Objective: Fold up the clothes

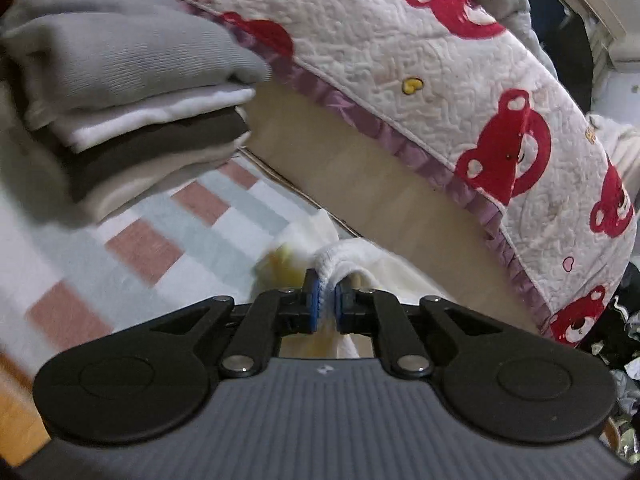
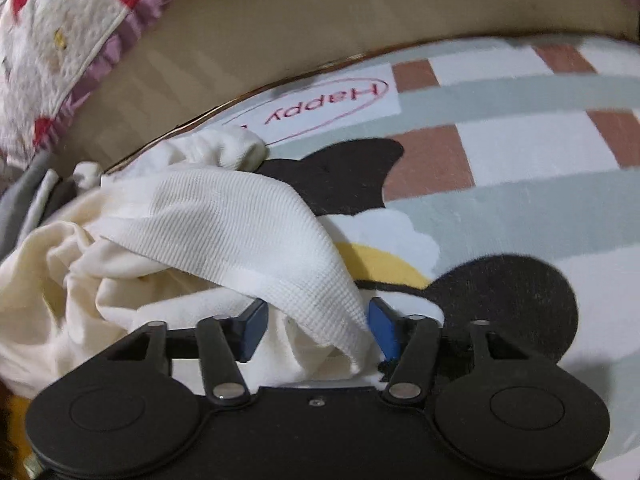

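The left gripper (image 1: 326, 300) has its jaws closed on a rolled, ribbed edge of the cream garment (image 1: 396, 276), which hangs limp from the blue pads and trails down toward the rug (image 1: 132, 248). The right gripper (image 2: 316, 328) has its jaws spread wide; a ribbed band of the same cream garment (image 2: 224, 216) drapes loosely between them, touching the right pad but not pinched. The rest of the cloth lies crumpled on the rug (image 2: 500, 148), near the edge that meets the bed base (image 2: 280, 20).

The fabric looks light, soft and quite floppy, so it will probably sag and bunch unless held taut at two well-separated points. The thicker ribbed hem seems the best place to grip, as it gives the pads something to bite on; the thin body cloth would likely slip.

Near the rug's far left edge sits a stack of folded clothes (image 1: 132, 92), grey on top, white and dark beneath. The rug is a checked pattern of pink, pale green and white with a cartoon print. The bed base is tan, and a quilted bear-print blanket (image 1: 460, 92) hangs over it.
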`<move>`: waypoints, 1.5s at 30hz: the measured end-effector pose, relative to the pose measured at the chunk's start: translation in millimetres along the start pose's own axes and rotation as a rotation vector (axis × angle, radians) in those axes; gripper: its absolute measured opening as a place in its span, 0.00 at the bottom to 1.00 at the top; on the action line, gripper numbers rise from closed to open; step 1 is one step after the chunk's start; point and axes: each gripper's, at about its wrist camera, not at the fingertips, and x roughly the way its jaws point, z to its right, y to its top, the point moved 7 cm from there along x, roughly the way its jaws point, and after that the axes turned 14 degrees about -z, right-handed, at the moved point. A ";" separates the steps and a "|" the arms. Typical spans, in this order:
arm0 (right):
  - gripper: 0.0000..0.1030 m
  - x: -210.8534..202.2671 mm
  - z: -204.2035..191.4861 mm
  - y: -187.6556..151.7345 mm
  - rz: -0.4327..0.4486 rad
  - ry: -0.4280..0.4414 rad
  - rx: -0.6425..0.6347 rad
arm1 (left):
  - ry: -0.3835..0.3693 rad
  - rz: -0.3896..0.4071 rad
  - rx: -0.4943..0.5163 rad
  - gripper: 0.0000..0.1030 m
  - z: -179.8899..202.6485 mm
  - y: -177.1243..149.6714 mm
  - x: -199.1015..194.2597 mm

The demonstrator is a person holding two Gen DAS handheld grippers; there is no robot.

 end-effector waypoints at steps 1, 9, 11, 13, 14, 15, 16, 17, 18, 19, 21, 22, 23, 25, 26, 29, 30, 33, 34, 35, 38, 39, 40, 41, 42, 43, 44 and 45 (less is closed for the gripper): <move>0.05 -3.8 -1.7 1.1 0.019 -0.015 -0.019 | 0.024 -0.014 0.002 0.07 -4.0 -9.5 -1.3; 0.02 -131.7 -13.6 -12.0 0.426 0.062 0.044 | 0.132 -0.082 0.136 0.10 -4.5 -47.5 -35.1; 0.02 -152.0 -9.4 -23.9 0.425 0.018 0.080 | 0.194 -0.126 0.199 0.10 -6.3 -54.8 -36.3; 0.03 -134.9 3.1 -29.0 0.351 -0.215 0.019 | 0.264 -0.160 0.261 0.10 -10.7 -64.7 -35.8; 0.03 -122.8 13.1 -29.9 0.302 -0.214 0.051 | 0.282 -0.165 0.284 0.10 -10.7 -67.6 -35.6; 0.03 -118.0 18.9 -28.6 0.278 -0.178 0.083 | 0.296 -0.168 0.304 0.12 -10.0 -70.0 -35.3; 0.03 -117.4 21.8 -26.2 0.272 -0.139 0.100 | 0.309 -0.170 0.325 0.13 -9.3 -72.3 -35.1; 0.03 -118.9 22.0 -24.6 0.279 -0.118 0.107 | 0.294 -0.167 0.342 0.14 -5.1 -73.4 -35.5; 0.03 -119.5 19.5 -24.3 0.285 -0.119 0.100 | 0.277 -0.166 0.365 0.20 1.6 -74.4 -35.0; 0.03 -118.8 16.6 -24.3 0.286 -0.125 0.086 | 0.262 -0.165 0.391 0.26 8.7 -75.5 -34.1; 0.03 -113.7 13.6 -24.5 0.283 -0.143 0.067 | 0.260 -0.181 0.461 0.27 22.2 -79.9 -27.5; 0.03 -111.5 12.4 -24.9 0.278 -0.141 0.062 | 0.256 -0.198 0.503 0.28 29.3 -83.7 -22.1; 0.03 -110.0 11.3 -25.6 0.271 -0.133 0.059 | 0.253 -0.216 0.545 0.28 36.4 -87.5 -16.7; 0.04 -111.2 9.1 -27.5 0.283 -0.095 0.057 | 0.250 -0.265 0.633 0.42 47.5 -97.6 -0.1; 0.04 -112.4 9.1 -28.5 0.288 -0.075 0.059 | 0.258 -0.287 0.675 0.50 49.9 -102.7 9.1; 0.06 -115.7 11.9 -29.5 0.286 0.033 0.085 | 0.337 -0.321 0.754 0.61 47.3 -109.4 39.0; 0.06 -116.8 13.1 -29.9 0.285 0.074 0.096 | 0.342 -0.334 0.751 0.61 45.9 -107.5 46.5; 0.06 -120.8 13.9 -31.4 0.291 0.133 0.110 | 0.281 -0.328 0.742 0.29 47.9 -99.1 58.0; 0.05 -121.2 11.1 -31.4 0.292 0.131 0.098 | 0.253 -0.298 0.700 0.03 47.8 -91.4 58.1; 0.05 -121.0 7.8 -31.3 0.292 0.127 0.085 | 0.245 -0.254 0.638 0.00 44.7 -79.5 54.3; 0.05 -120.9 -1.1 -29.4 0.295 0.113 0.064 | 0.252 -0.103 0.479 0.00 33.9 -41.0 36.8; 0.05 -122.0 -4.6 -27.7 0.299 0.122 0.065 | 0.277 -0.056 0.469 0.00 31.5 -29.3 27.6; 0.05 -123.7 -8.6 -25.7 0.305 0.138 0.068 | 0.302 -0.013 0.462 0.00 29.2 -17.9 18.0; 0.05 -124.9 -14.3 -22.3 0.311 0.146 0.061 | 0.299 -0.001 0.461 0.00 28.5 -11.4 11.4; 0.05 -125.7 -21.1 -18.1 0.319 0.149 0.048 | 0.266 -0.024 0.466 0.00 30.9 -10.8 7.8; 0.05 -126.5 -27.9 -13.8 0.327 0.151 0.034 | 0.226 -0.054 0.472 0.01 33.9 -11.6 4.7; 0.05 -125.3 -34.0 -8.5 0.338 0.141 0.016 | 0.200 -0.092 0.491 0.03 38.3 -16.1 5.0; 0.05 -122.9 -39.7 -2.5 0.352 0.124 -0.005 | 0.192 -0.130 0.530 0.06 45.1 -27.1 8.7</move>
